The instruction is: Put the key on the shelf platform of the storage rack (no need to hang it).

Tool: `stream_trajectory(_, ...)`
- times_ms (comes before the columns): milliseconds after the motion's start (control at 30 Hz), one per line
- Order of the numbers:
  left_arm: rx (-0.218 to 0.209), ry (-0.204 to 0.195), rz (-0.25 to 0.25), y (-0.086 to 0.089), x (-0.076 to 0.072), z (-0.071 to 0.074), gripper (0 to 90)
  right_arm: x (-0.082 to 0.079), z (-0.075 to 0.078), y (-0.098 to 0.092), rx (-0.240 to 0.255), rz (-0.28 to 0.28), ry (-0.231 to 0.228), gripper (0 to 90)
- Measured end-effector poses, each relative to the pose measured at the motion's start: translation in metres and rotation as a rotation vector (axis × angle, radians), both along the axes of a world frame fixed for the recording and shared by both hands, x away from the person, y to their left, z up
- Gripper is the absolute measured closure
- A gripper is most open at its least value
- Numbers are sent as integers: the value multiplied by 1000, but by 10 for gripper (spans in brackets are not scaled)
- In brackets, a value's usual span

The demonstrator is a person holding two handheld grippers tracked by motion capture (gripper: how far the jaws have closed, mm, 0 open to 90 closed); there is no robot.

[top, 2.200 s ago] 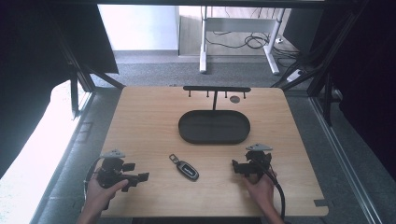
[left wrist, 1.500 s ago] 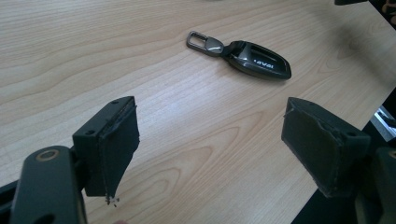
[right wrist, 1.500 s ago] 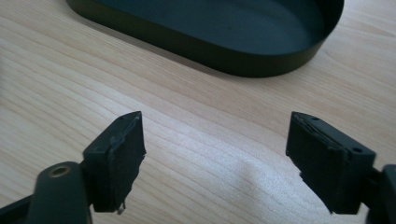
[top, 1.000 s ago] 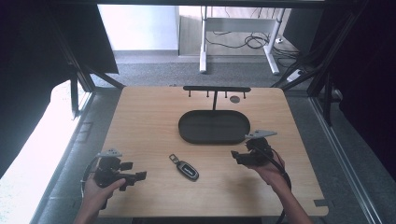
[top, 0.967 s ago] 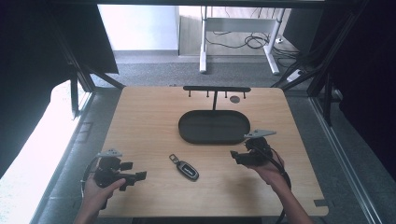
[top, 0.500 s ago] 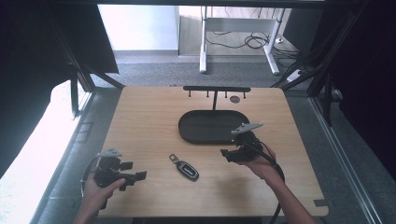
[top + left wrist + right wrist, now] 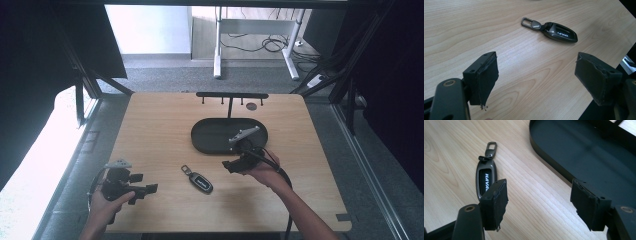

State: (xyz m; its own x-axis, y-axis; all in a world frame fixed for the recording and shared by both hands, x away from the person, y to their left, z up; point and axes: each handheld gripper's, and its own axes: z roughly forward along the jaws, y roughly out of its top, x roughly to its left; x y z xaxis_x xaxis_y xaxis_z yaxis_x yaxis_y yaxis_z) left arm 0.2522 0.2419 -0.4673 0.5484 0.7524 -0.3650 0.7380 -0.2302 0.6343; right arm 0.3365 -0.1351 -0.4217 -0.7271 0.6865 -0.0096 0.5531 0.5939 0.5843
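Observation:
A dark car key fob (image 7: 198, 180) with a metal clip lies flat on the wooden table (image 7: 150, 130), near the front middle. My right gripper (image 7: 227, 167) hovers just right of it, in front of the black oval tray (image 7: 207, 142), jaws open and empty. Through the right gripper view the key fob (image 7: 485, 178) sits beyond the left jaw and the tray (image 7: 554, 167) stretches ahead on the right. My left gripper (image 7: 150, 189) rests at the front left corner, open and empty. From the left gripper view the key fob (image 7: 554, 31) lies farther off on the bare wood.
A black T-shaped hook rack (image 7: 231, 96) stands at the table's far edge behind the tray. A small dark round disc (image 7: 251, 106) lies beside it. Black frame struts rise on both sides of the table.
My right gripper has moved left and a little up, from the front right area toward the key fob. The left gripper and the key fob have stayed put.

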Motion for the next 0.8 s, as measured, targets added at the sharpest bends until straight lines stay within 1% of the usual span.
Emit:
stream_trajectory(33,0,0,0,0,0,0,193,1,0,3,-5,5,6,307)
stream_trajectory(100,0,1,-1,0,0,0,193,3,-1,11,-16,32,17,309)
stream_trajectory(167,1,1,0,0,0,0,193,3,-1,14,-16,38,21,310)
stream_trajectory(200,0,2,-2,0,0,0,193,4,-1,19,-22,47,27,311)
stream_trajectory(467,-2,-1,-4,0,-1,1,193,8,-1,33,-30,61,39,312)
stream_trajectory(500,-3,-1,-3,-1,-1,1,193,8,-4,38,-34,65,48,312)
stream_trajectory(633,-1,2,-9,-2,0,0,193,10,-8,45,-39,76,58,313)
stream_trajectory(667,0,3,-10,-2,0,0,193,12,-12,51,-49,80,72,314)
stream_trajectory(800,-3,3,-8,-1,0,0,193,12,-17,60,-65,93,88,316)
